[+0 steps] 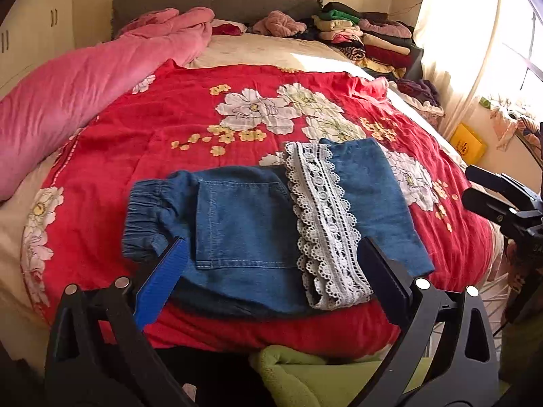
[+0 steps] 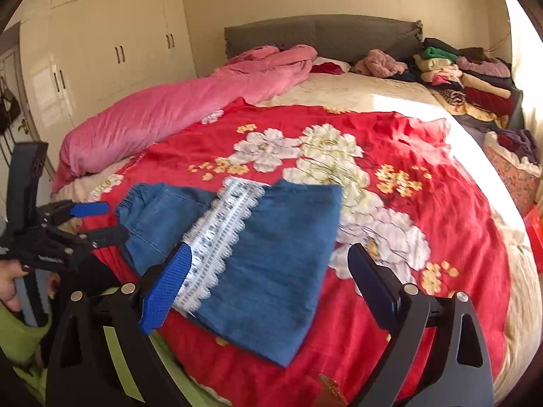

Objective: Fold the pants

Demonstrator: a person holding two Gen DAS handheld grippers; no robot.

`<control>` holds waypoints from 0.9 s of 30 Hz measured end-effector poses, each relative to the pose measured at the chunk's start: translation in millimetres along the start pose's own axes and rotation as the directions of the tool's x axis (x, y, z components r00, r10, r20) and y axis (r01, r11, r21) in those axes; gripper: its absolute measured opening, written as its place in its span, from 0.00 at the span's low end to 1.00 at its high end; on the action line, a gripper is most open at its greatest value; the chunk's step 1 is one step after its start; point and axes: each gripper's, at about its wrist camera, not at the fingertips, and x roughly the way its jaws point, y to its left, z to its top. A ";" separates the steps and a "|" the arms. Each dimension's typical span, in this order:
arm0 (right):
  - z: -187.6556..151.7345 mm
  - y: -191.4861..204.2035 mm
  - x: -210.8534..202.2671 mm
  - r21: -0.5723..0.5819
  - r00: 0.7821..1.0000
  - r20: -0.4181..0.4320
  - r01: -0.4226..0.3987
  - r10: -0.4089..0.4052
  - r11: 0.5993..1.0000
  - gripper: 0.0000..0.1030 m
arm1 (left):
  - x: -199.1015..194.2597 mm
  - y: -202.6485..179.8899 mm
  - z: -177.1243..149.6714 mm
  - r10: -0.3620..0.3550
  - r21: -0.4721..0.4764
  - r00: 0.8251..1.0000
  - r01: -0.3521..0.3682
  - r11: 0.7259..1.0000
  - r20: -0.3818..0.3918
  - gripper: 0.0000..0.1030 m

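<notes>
I see the folded blue denim pants (image 1: 244, 224) with the white lace trim (image 1: 325, 224) lying on the red floral bedspread (image 1: 190, 115) near the bed's front edge, the rolled pink quilt (image 1: 78, 98) to their left and the stacked folded clothes (image 1: 370, 40) behind at right.

My left gripper (image 1: 271, 268) covers the near edge of the pants (image 1: 244, 217), and its handle runs off the bottom of the left view. In the right view the lace (image 2: 217, 234) is smeared, its pattern unreadable. My right gripper (image 1: 502, 200) is cut by the left view's right edge. My hand (image 2: 10, 286) is clipped at the right view's left edge. The clothes pile (image 1: 370, 40) is too small to sort.
</notes>
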 end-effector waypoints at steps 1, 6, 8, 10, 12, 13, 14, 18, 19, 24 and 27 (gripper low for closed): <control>5.9 3.7 2.5 -0.007 1.000 0.001 -0.009 0.009 1.000 0.90 | -0.4 4.2 -0.4 0.009 -0.003 1.000 -0.009 1.000 0.002 0.91; 32.6 27.8 17.8 -0.082 0.999 0.012 -0.035 0.036 0.996 0.90 | -0.3 35.9 -4.7 0.060 -0.062 0.998 -0.059 0.996 0.009 0.91; 42.9 36.3 27.9 -0.091 0.998 0.008 -0.060 0.061 0.994 0.90 | 2.0 47.1 -6.2 0.083 -0.080 0.997 -0.083 0.993 0.002 0.91; 51.9 45.1 39.7 -0.108 0.996 -0.003 -0.088 0.088 0.990 0.90 | 3.9 56.1 -7.5 0.096 -0.089 0.995 -0.096 0.991 0.001 0.91; 60.7 55.3 54.9 -0.137 0.995 -0.021 -0.100 0.098 0.986 0.90 | 7.1 66.7 -8.5 0.100 -0.110 0.995 -0.101 0.989 -0.010 0.91; 63.6 59.4 61.3 -0.148 0.994 -0.030 -0.109 0.105 0.983 0.90 | 8.6 70.5 -8.8 0.101 -0.118 0.995 -0.102 0.988 -0.013 0.91; 67.0 63.5 69.1 -0.156 0.992 -0.042 -0.121 0.115 0.980 0.90 | 10.2 74.4 -9.2 0.101 -0.126 0.995 -0.102 0.987 -0.017 0.91; 80.5 79.7 106.4 -0.169 0.975 -0.112 -0.207 0.190 0.964 0.90 | 20.9 87.2 -12.8 0.089 -0.158 0.995 -0.094 0.983 -0.039 0.91; 82.3 82.4 114.2 -0.173 0.971 -0.130 -0.223 0.202 0.959 0.90 | 23.6 88.6 -13.7 0.082 -0.163 0.996 -0.088 0.983 -0.042 0.91; 89.8 104.6 165.5 -0.203 0.941 -0.238 -0.289 0.239 0.936 0.90 | 37.0 97.7 -15.2 0.059 -0.183 0.996 -0.071 0.981 -0.070 0.91; 89.4 121.5 194.3 -0.231 0.919 -0.307 -0.325 0.248 0.917 0.90 | 43.9 101.3 -14.9 0.041 -0.193 0.996 -0.056 0.980 -0.083 0.91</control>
